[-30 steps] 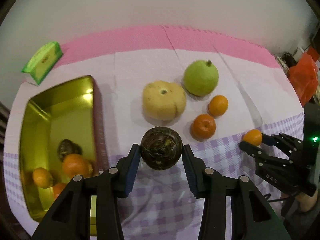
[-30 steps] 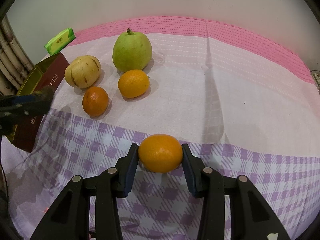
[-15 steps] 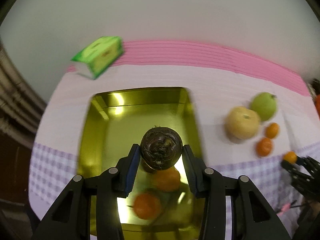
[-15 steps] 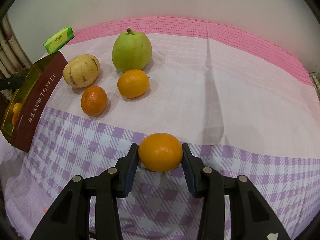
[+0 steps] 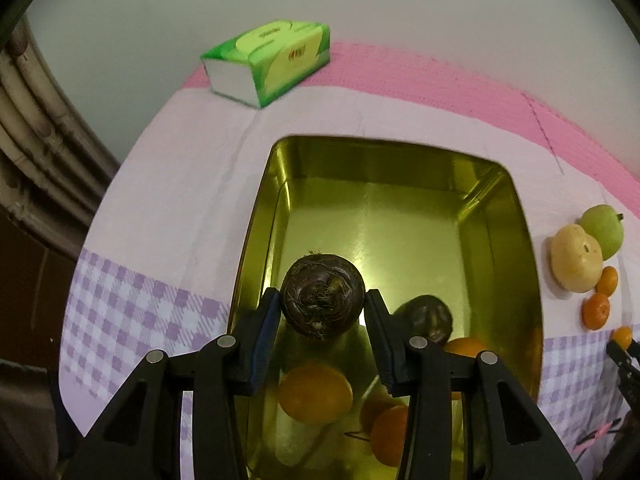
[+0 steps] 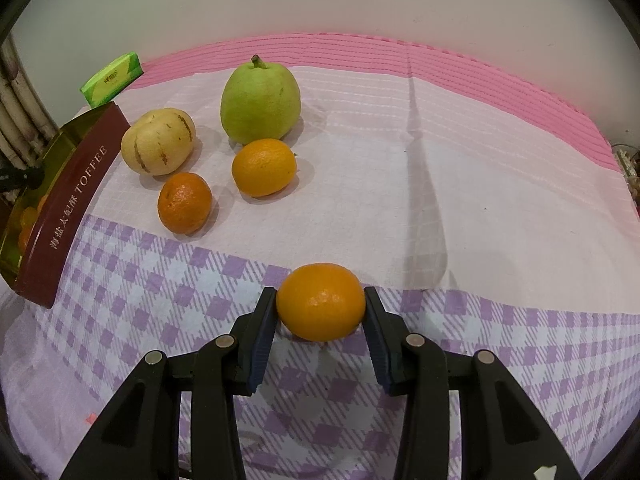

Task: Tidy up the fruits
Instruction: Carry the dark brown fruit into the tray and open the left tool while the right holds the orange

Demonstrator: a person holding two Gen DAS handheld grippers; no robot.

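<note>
My left gripper (image 5: 322, 314) is shut on a dark brown round fruit (image 5: 322, 294) and hangs over the gold tin (image 5: 400, 152). Inside the tin lie another dark fruit (image 5: 425, 315) and several oranges (image 5: 315, 393). My right gripper (image 6: 320, 306) is shut on an orange (image 6: 321, 301) just above the checked cloth. A green pear (image 6: 260, 100), a pale yellow striped melon (image 6: 159, 142) and two small oranges (image 6: 264, 167) (image 6: 184, 202) rest on the cloth to the right of the tin (image 6: 60, 216).
A green tissue pack (image 5: 272, 60) lies behind the tin near the wall. The pink and purple tablecloth (image 6: 440, 184) covers the table; its left edge drops off beside bamboo poles (image 5: 36, 128). The cloth right of the fruits is bare.
My left gripper has carried the dark fruit leftward from beside the loose fruits to above the tin and rolled somewhat. The right gripper and its orange have stayed in place.
</note>
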